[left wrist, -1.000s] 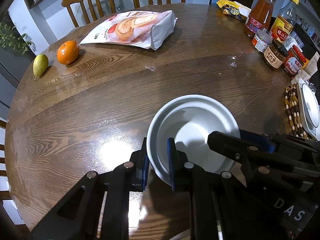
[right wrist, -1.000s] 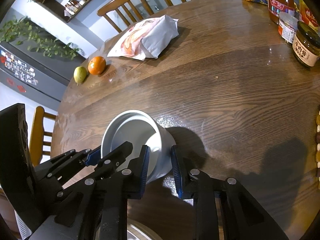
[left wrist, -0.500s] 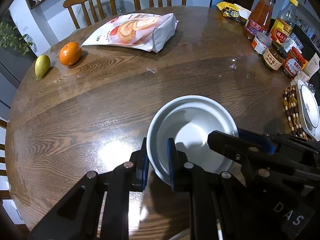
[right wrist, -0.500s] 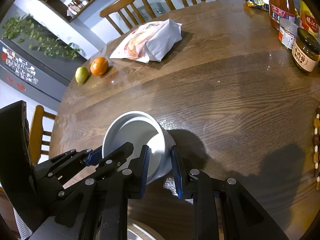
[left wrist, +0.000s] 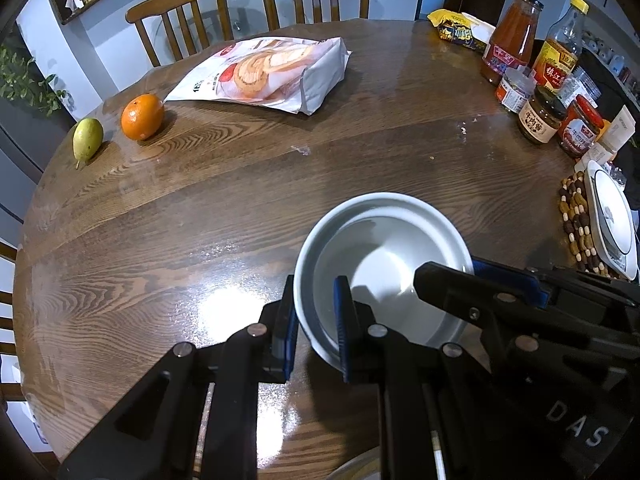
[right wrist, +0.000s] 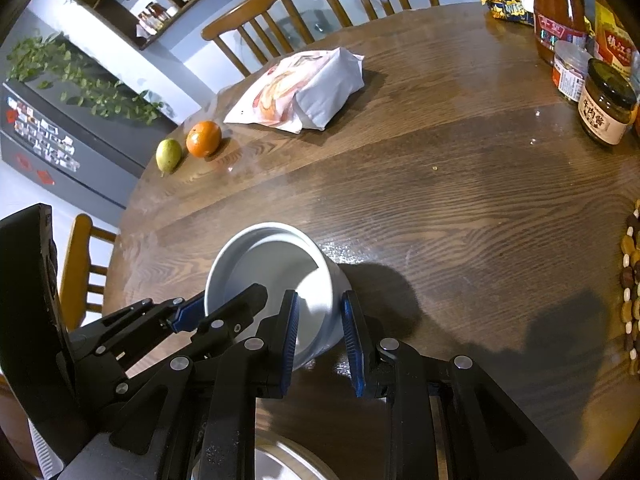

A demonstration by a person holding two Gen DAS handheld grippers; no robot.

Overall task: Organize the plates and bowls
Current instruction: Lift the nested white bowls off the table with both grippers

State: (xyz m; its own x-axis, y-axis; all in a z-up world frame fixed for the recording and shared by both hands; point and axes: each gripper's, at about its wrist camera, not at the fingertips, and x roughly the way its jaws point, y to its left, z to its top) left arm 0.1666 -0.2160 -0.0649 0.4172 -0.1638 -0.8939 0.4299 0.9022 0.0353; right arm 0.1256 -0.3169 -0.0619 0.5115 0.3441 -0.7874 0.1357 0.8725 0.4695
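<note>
A white bowl (left wrist: pixel 384 256) hangs slightly tilted just over the round wooden table (left wrist: pixel 180 208), held from both sides. My left gripper (left wrist: pixel 314 328) is shut on its left rim, one blue pad outside the wall and one inside. My right gripper (right wrist: pixel 320 340) is shut on the opposite wall of the bowl (right wrist: pixel 272 264). Each view also shows the other tool: the right gripper (left wrist: pixel 460 274) at the bowl's far rim and the left gripper (right wrist: pixel 220 300) at its left rim. A white plate (left wrist: pixel 612 220) lies on a beaded mat (left wrist: pixel 576 220) at the table's right edge.
A snack bag (left wrist: pixel 272 72), an orange (left wrist: pixel 142 116) and a pear (left wrist: pixel 87 138) lie at the far left. Bottles and jars (left wrist: pixel 536 114) crowd the far right. Wooden chairs (left wrist: pixel 180 20) stand behind. A pale round rim (right wrist: pixel 288 464) shows below the grippers.
Both grippers keep the same hold on the bowl. The far things on the table sit a little lower in both pictures; nothing else differs.
</note>
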